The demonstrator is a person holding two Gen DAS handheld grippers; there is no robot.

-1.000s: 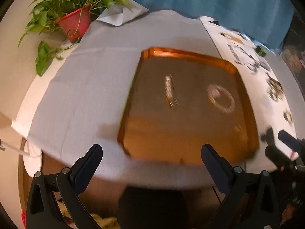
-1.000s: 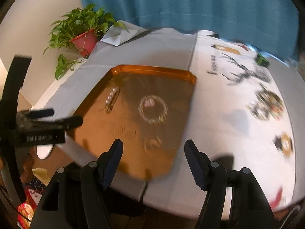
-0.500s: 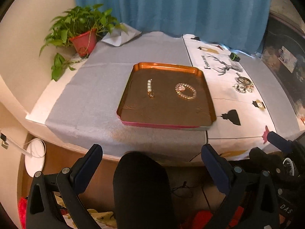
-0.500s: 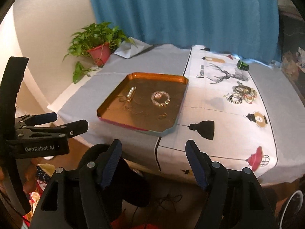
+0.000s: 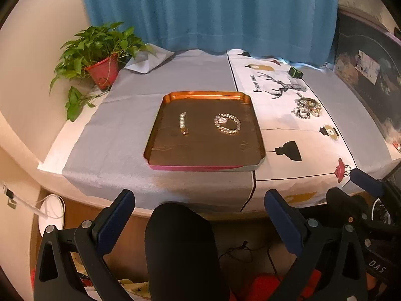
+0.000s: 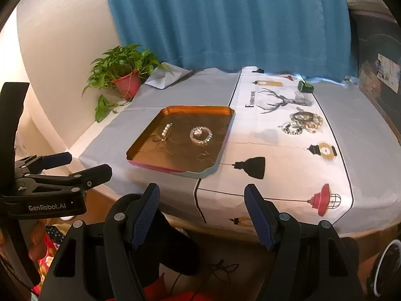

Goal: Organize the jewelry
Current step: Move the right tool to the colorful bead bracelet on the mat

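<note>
Left wrist: two pieces (image 5: 227, 123), one tray (image 5: 205, 168)

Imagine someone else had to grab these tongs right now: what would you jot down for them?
Left tongs: open, empty, held back from the table edge.
Right tongs: open, empty, also short of the table.
Orange tray: holds a pearl clip on its left side and a beaded bracelet on its right, apart from each other.
Jewelry pile: lies loose on the printed cloth, right of the tray.
Done: two pieces in the tray, it seems.
Left: probably move the pile's pieces into the tray; the right tongs are on that side.
</note>
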